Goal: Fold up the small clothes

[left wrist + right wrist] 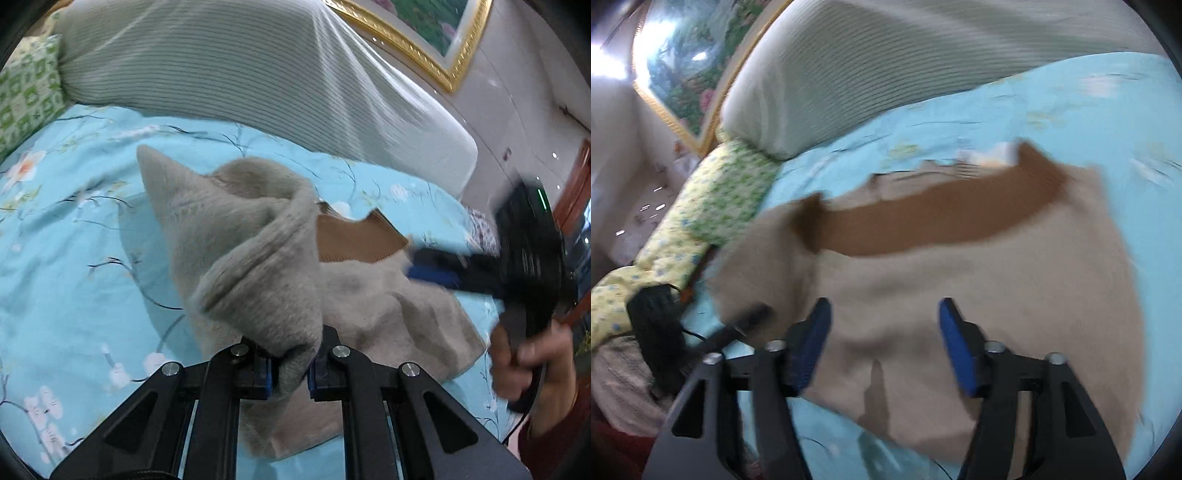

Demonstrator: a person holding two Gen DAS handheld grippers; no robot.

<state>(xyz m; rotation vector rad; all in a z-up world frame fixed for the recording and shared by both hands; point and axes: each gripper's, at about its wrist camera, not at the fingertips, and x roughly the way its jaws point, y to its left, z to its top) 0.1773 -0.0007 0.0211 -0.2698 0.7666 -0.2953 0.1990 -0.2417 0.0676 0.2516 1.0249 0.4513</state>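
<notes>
Garment: a beige fleece top [258,236] with a brown band [923,221] is spread on the blue floral bedsheet [66,258].
Left gripper [290,373]: clamped on a bunched fold, lifted.
Right gripper [882,343]: jaws apart, nothing held, hovering above the cloth.
Advice: the lifted fold should be carried across evenly; the free edge should be pinned first.

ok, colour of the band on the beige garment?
Brown band, clearest in the right wrist view.
</notes>
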